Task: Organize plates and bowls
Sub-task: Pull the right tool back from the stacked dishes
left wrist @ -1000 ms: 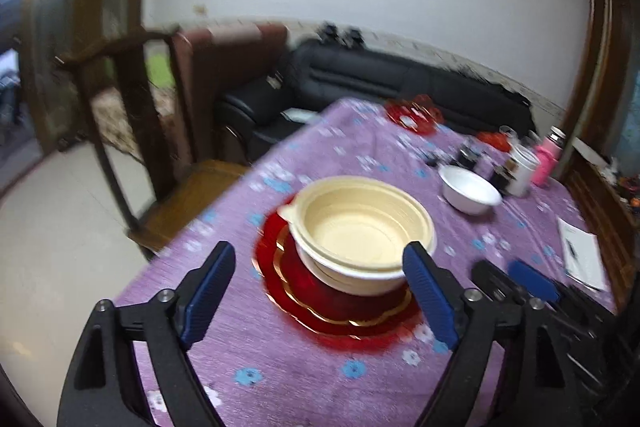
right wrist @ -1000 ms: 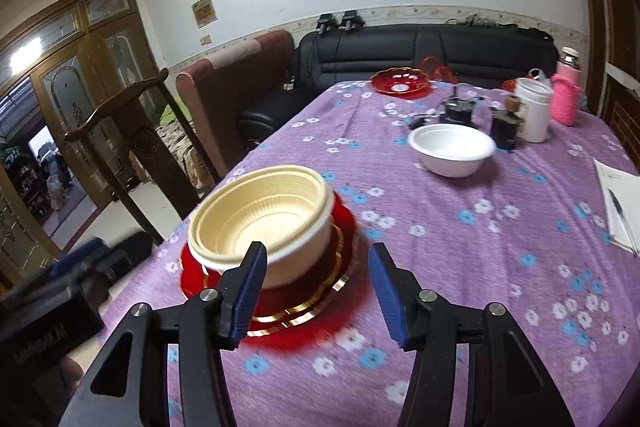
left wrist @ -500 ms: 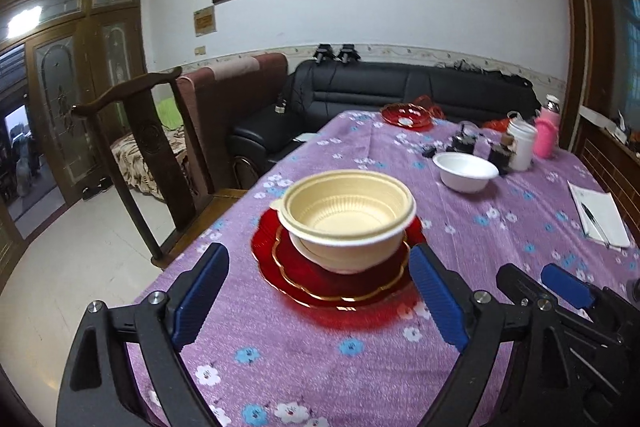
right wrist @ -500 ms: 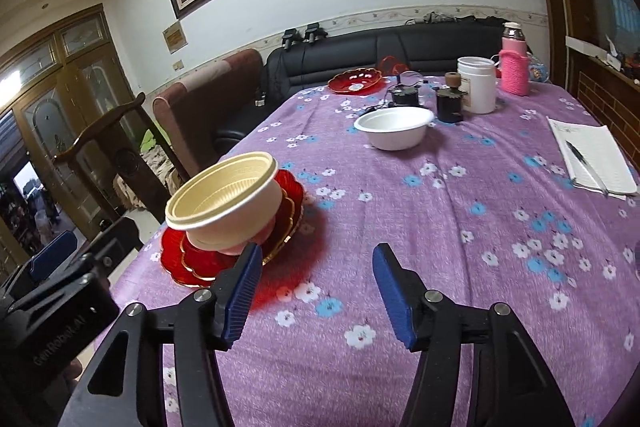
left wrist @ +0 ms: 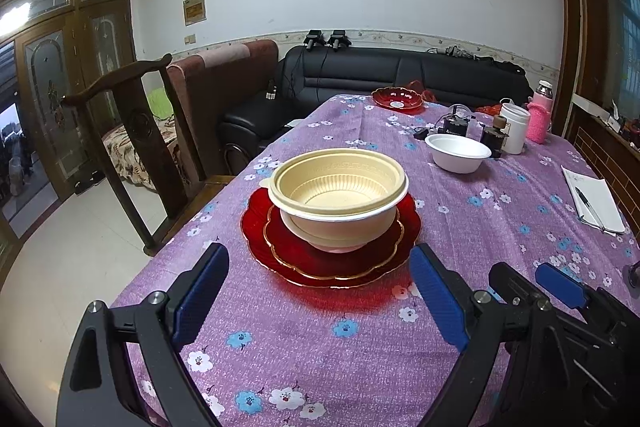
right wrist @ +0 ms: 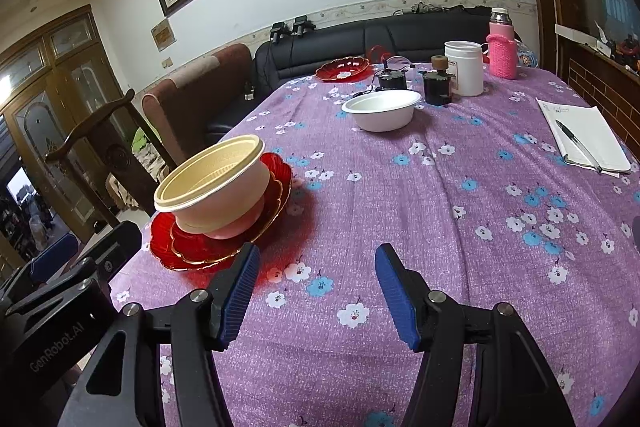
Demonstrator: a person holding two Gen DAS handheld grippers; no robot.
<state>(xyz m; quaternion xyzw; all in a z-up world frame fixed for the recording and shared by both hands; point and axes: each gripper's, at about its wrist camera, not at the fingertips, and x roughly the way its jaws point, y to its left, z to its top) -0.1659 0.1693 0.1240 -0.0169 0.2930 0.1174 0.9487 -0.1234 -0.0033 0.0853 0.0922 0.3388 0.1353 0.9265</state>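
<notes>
A cream bowl (left wrist: 338,193) (right wrist: 214,183) sits nested on stacked red plates with gold rims (left wrist: 332,259) (right wrist: 192,247) near the left edge of the purple flowered tablecloth. A white bowl (left wrist: 458,153) (right wrist: 382,111) stands farther back, and a red dish (left wrist: 398,99) (right wrist: 342,69) at the far end. My left gripper (left wrist: 320,299) is open and empty, just short of the red plates. My right gripper (right wrist: 314,291) is open and empty over bare cloth, to the right of the plates.
A white jar (right wrist: 464,67), a pink bottle (right wrist: 502,49) and small dark containers (right wrist: 438,85) stand at the back. A notebook with a pen (right wrist: 582,137) lies at the right. A wooden chair (left wrist: 132,143) and a black sofa (left wrist: 360,75) border the table.
Both grippers have pulled back from the bowl and plates and levelled out. The right gripper has swung rightward, away from the stack. Both stayed open.
</notes>
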